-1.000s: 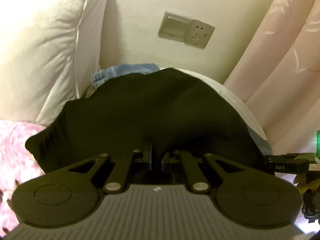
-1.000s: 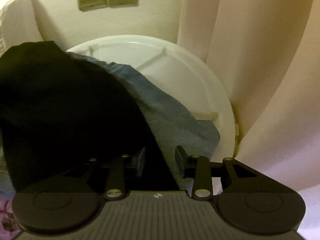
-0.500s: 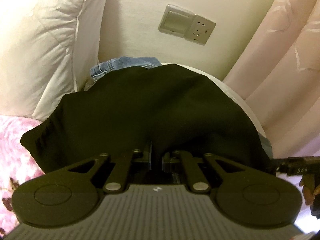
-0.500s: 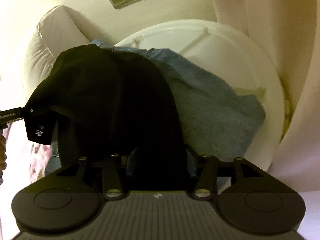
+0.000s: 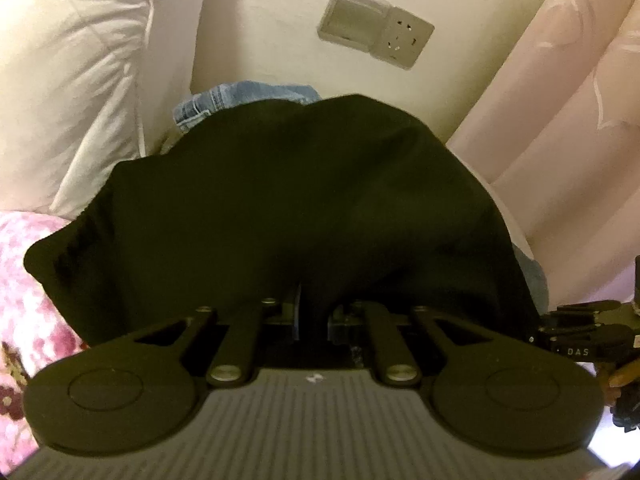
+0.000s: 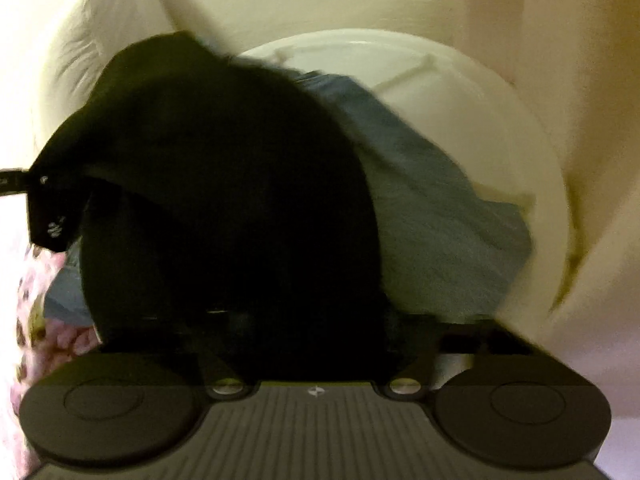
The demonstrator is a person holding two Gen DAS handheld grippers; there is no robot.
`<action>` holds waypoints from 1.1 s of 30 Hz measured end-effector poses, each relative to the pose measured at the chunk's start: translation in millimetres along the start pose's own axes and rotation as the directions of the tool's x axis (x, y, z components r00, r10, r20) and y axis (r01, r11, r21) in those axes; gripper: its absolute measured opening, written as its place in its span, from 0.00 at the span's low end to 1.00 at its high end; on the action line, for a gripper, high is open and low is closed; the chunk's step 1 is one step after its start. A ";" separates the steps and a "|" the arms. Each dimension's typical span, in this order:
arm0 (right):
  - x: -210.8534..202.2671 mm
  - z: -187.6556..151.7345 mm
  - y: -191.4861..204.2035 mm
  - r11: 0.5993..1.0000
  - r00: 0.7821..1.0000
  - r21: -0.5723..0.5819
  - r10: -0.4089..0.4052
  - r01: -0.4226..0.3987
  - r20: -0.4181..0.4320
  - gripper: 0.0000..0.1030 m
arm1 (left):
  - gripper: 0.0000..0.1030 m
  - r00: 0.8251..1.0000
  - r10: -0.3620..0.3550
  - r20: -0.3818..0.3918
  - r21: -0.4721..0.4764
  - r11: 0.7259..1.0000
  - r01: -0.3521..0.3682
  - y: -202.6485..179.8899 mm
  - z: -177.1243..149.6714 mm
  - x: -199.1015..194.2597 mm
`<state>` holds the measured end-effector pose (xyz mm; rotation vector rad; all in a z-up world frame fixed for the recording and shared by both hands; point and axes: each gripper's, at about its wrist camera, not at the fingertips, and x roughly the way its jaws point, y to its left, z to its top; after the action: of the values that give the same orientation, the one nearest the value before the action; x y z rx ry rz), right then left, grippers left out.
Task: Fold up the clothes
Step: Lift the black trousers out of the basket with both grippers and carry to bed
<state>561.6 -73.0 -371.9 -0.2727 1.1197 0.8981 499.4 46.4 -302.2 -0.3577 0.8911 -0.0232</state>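
- Black garment [image 5: 304, 208] is the item under fold; it lies draped in a mound directly ahead of both grippers, on top of blue denim [image 6: 436, 216] that rests on a white round surface [image 6: 472, 92].
- Left gripper [image 5: 312, 316]: I read its fingers as drawn nearly together, pinching a ridge of the black cloth at the near edge.
- Right gripper [image 6: 316, 332]: its jaws are closing at this moment. The black cloth covers the fingertips and the frame is blurred, so I cannot tell whether the pads press on it yet.
- Handling judgement: the cloth looks soft, limp and light; it sags into folds and should follow whichever corner is lifted. I expect no stiffness to help alignment, and some risk of dragging the denim beneath.
- Recommended hold: a hem or a corner, taken in one layer, the two grips well apart so the fabric hangs flat.
- Left of the garment, a pink flowered bedcover [image 5: 24, 280] is visible.
- Further back, a white pillow [image 5: 80, 72] leans against the wall.
- Farthest: a wall switch and socket [image 5: 374, 38], and pale curtains [image 5: 568, 128] to the right.
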 end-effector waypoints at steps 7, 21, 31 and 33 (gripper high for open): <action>-36.2 -0.5 29.3 0.997 0.995 0.012 -0.071 0.070 0.071 0.09 | 0.04 0.995 0.002 0.095 0.026 1.000 -0.005 -1.1 7.9 -30.9; -220.0 85.1 163.0 0.946 0.867 -0.249 0.297 -0.209 0.400 0.08 | 0.04 0.872 0.256 0.417 -0.245 0.956 -0.163 25.7 -4.8 -262.9; -311.4 81.7 321.7 0.606 0.639 -0.648 0.734 -0.462 0.231 0.08 | 0.04 0.605 0.665 0.438 -0.602 0.717 -0.352 -39.4 -186.1 -505.2; -327.4 65.1 362.9 0.511 0.586 -0.687 0.796 -0.517 0.151 0.09 | 0.04 0.537 0.744 0.397 -0.674 0.634 -0.380 -52.1 -227.8 -550.2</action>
<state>290.6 37.6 24.9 -0.0802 0.4294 1.9428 -15.9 22.1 -0.2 -0.5021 0.2400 0.9731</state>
